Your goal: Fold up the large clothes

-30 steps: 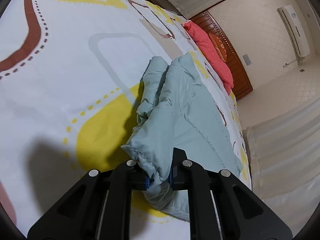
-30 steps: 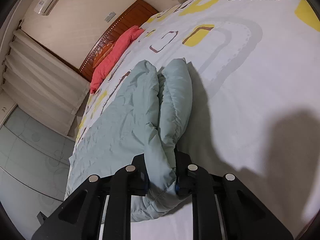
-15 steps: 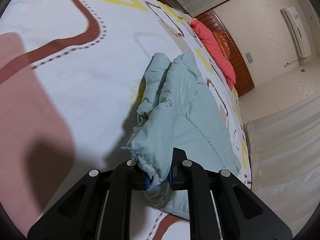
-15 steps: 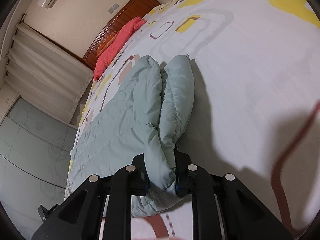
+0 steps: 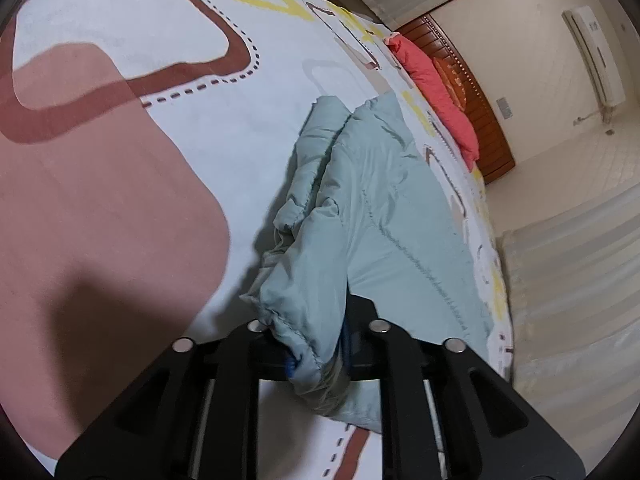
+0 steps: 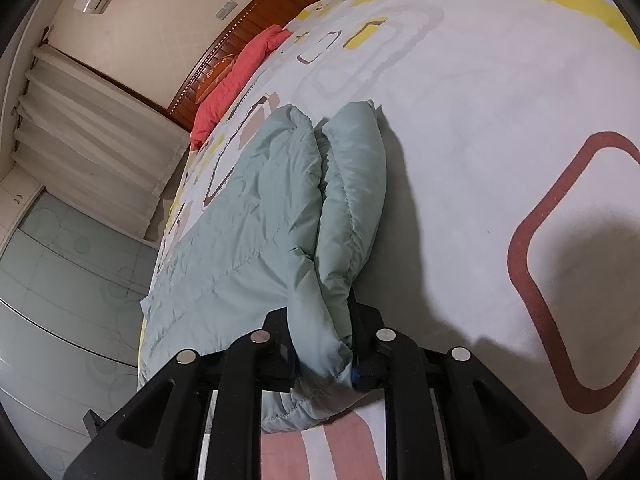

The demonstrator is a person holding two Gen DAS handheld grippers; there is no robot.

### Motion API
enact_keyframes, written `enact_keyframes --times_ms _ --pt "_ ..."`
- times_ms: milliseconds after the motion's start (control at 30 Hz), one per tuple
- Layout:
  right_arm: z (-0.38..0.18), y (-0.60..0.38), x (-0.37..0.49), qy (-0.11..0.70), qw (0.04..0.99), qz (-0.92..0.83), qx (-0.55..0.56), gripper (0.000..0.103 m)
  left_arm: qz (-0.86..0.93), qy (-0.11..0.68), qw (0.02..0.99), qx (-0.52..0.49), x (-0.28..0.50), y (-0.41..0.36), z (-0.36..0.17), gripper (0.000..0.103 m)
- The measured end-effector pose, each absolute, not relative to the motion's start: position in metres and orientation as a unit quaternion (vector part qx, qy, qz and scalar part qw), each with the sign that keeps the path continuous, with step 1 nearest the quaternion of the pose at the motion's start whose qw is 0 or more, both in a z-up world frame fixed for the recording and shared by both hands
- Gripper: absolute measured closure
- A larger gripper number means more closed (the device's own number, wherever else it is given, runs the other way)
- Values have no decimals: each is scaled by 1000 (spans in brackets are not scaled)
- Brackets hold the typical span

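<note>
A pale blue-green padded garment (image 5: 384, 200) lies folded on the patterned bed sheet (image 5: 160, 40), its doubled edge bunched into two puffy rolls. My left gripper (image 5: 316, 354) has a hem corner between its pads; the jaws are opening, but the fabric still fills the gap and touches both pads. In the right wrist view the same garment (image 6: 256, 216) stretches away toward the headboard. My right gripper (image 6: 324, 360) has the other bunched corner between its pads, its jaws also opening with cloth pressed on both sides. The blue pads are mostly hidden by fabric.
The bed sheet (image 6: 480, 120) spreads wide beside the garment. A red pillow (image 5: 436, 88) lies at the wooden headboard (image 5: 480, 112). Curtains (image 6: 88, 128) and pale wardrobe doors (image 6: 60, 280) stand past the bed's edge, with an air conditioner (image 5: 596, 52) on the wall.
Both grippers have slid across the bed with the garment's edge, the sheet pattern passing beneath. The gap between each pair of jaws is slightly wider now.
</note>
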State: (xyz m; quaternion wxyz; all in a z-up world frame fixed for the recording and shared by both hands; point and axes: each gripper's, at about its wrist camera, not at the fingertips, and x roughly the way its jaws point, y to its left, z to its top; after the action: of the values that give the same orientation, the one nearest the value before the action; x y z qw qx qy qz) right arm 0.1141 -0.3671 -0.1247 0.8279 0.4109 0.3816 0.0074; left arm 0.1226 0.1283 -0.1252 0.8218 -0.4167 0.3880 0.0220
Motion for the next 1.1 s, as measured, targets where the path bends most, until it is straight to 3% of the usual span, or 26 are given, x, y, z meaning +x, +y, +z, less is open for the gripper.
enact_keyframes --times_ms 233,367,767,1100 --pt "-130 -379 105 382 818 -6 431 69 52 388 813 -432 106 147 -127 60" --pt "-128 -384 98 378 819 -16 431 65 62 385 810 -439 98 159 -128 54" --pt "-114 -401 87 375 830 -52 409 64 104 401 841 -348 93 175 -110 53" --pt "-76 -385 89 378 872 -84 299 64 125 375 889 -232 95 165 -71 53"
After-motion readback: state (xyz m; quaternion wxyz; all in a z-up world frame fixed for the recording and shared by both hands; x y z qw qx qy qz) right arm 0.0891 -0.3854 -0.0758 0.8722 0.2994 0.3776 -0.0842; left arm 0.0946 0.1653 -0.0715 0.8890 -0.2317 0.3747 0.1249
